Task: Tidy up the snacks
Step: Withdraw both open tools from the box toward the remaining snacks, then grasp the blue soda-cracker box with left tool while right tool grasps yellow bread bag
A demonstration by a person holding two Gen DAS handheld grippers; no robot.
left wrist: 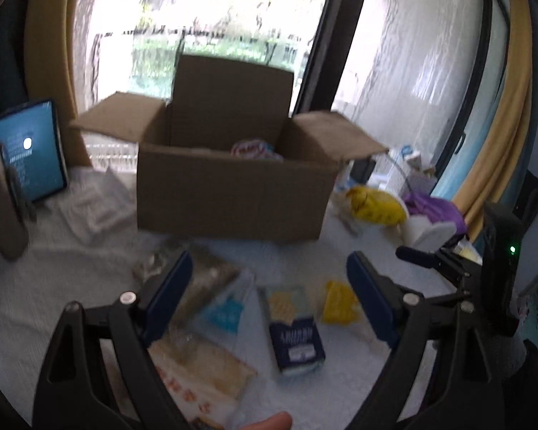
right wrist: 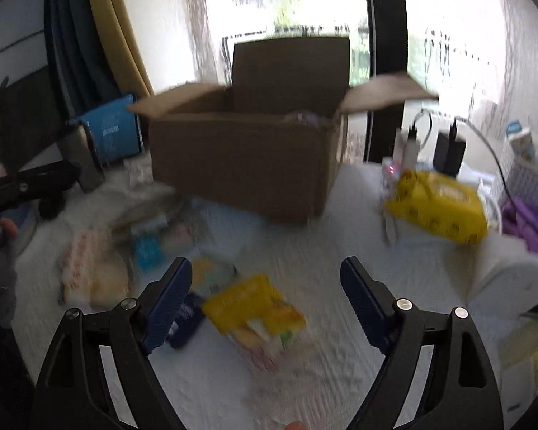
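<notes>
Mostly blurred, snack packets (right wrist: pixel 253 310), cardboard box (left wrist: pixel 233 193) contents half-hidden

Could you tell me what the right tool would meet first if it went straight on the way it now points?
Probably the small yellow snack packet on the white cloth: it lies between the open fingers of the right tool, nearer than the cardboard box. Blur leaves depth uncertain.
</notes>
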